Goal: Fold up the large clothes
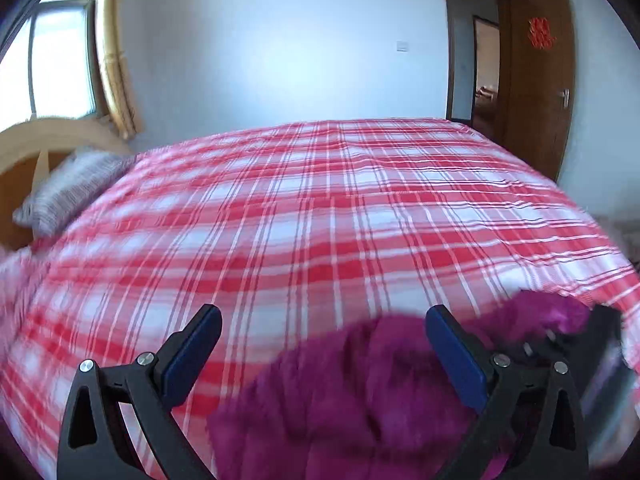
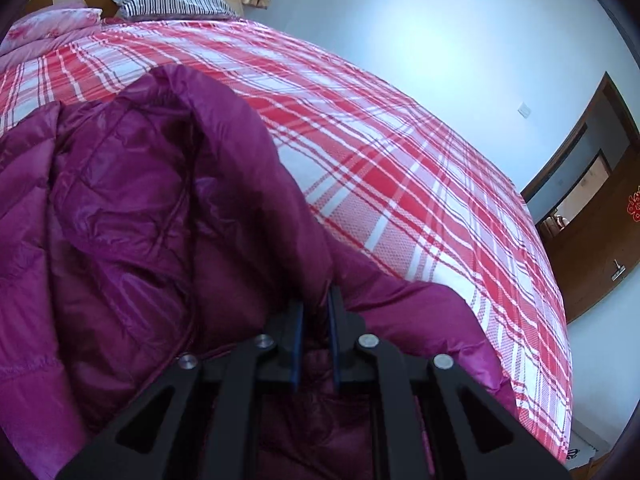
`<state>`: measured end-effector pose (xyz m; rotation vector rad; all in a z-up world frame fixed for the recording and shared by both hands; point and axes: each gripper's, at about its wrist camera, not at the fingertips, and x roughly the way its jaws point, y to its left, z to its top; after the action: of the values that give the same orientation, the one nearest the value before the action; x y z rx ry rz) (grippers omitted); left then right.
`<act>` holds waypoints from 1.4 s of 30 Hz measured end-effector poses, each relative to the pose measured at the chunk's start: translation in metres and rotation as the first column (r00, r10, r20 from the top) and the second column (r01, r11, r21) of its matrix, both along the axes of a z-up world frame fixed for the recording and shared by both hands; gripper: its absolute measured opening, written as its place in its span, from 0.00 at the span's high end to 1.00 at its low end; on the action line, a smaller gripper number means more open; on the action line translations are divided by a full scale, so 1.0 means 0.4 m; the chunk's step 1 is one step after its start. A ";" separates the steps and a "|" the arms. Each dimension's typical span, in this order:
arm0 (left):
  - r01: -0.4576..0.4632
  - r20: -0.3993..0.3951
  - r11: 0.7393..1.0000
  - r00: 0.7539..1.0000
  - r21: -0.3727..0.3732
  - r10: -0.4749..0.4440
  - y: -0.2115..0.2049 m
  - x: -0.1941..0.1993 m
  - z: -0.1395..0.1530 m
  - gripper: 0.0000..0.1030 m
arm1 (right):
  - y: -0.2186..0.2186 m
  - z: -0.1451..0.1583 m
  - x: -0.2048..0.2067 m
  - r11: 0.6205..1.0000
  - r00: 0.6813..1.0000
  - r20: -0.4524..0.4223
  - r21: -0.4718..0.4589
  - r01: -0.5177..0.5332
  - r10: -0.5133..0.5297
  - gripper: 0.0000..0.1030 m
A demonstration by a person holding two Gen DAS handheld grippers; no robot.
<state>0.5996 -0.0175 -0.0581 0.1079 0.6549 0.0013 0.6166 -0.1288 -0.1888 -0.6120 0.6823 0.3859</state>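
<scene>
Blurry all over the left view. Coat (image 1: 360, 400) cut off at the bottom there. Right claw (image 2: 316, 312) tips buried in coat folds.

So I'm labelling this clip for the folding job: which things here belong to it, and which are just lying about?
Belongs to the job:
- purple down jacket
- right gripper, shut on the jacket
- left gripper, open over it
- plaid bedspread, the work surface

Just lying about:
- striped pillow
- pink pillow
- headboard
- door
- window
</scene>
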 end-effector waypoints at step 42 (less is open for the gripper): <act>-0.026 -0.238 1.000 0.971 -0.018 0.021 -0.039 0.092 -0.302 0.01 | -0.188 0.192 0.055 0.849 0.972 -0.107 0.472 0.236 -0.210 0.54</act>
<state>0.6363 -0.0329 -0.1789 0.0807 0.8958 0.0042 0.6387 -0.2040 -0.1118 -0.0427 0.6658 0.3380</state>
